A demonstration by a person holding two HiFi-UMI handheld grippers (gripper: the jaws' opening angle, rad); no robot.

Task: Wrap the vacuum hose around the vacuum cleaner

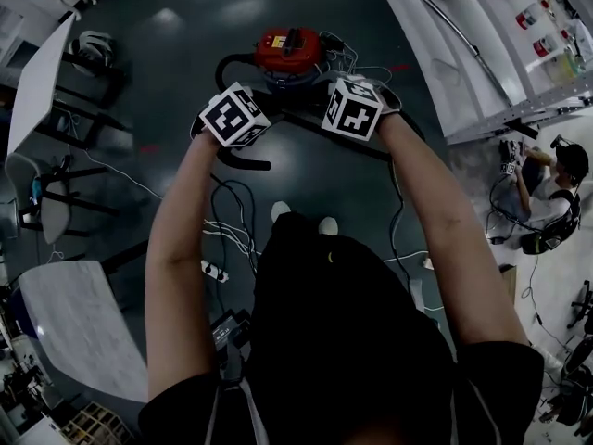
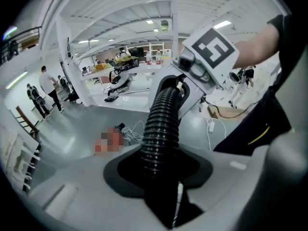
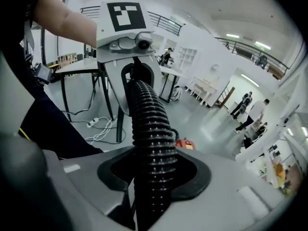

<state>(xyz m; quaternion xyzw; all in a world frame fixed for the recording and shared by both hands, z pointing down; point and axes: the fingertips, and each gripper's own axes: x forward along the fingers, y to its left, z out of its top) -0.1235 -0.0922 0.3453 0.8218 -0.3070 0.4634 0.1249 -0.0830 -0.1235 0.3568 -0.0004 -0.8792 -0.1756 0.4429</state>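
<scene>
Overhead, the vacuum cleaner (image 1: 289, 49) is partly hidden

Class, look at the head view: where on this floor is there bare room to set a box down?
Bare floor lies between the vacuum cleaner and the white table at upper left. Crowded: cables by the shoes, hose just ahead.

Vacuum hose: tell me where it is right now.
The vacuum hose passes between the jaws of the left gripper and the right gripper; in the head view they sit just on the person's side of the red vacuum cleaner.
</scene>
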